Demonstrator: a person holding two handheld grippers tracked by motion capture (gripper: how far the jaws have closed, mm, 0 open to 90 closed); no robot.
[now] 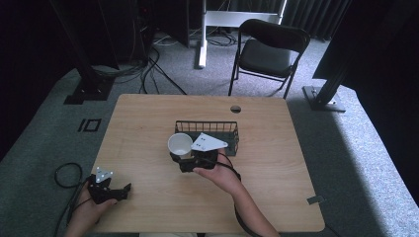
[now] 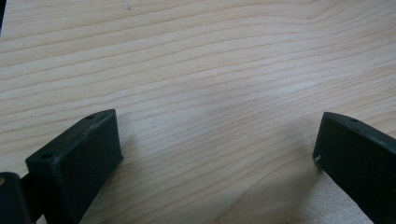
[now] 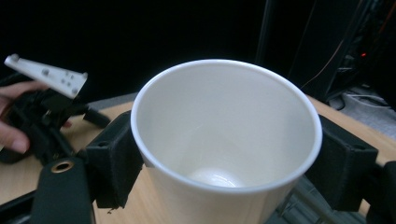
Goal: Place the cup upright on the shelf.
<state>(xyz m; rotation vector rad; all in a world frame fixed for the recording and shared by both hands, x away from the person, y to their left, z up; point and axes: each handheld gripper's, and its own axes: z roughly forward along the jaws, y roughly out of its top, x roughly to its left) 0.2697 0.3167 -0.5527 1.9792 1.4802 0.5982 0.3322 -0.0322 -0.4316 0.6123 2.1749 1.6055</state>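
In the high view, my right gripper sits just below the centre of the frame, over the wooden table, with its jaws closed on a white cup. The cup is tipped so its open mouth faces up toward the camera, and its long axis runs from the gripper up and to the left in the frame. It lies just left of a black wire basket, whose near-left corner is partly hidden behind my gripper's grey plate. My left gripper rests at the lower left of the frame, near the table's front edge and well apart from the cup, jaws pointing right.

In the left gripper view, my two black jaws rise from the lower left and lower right corners, spread wide, with bare wood grain between them and nothing held.

In the right gripper view, the cup takes up the middle of the frame, its rim toward the camera and its base pointing away down the jaws, one jaw pressed against each side of its wall. My left hand and its gripper show at the left edge, farther off.
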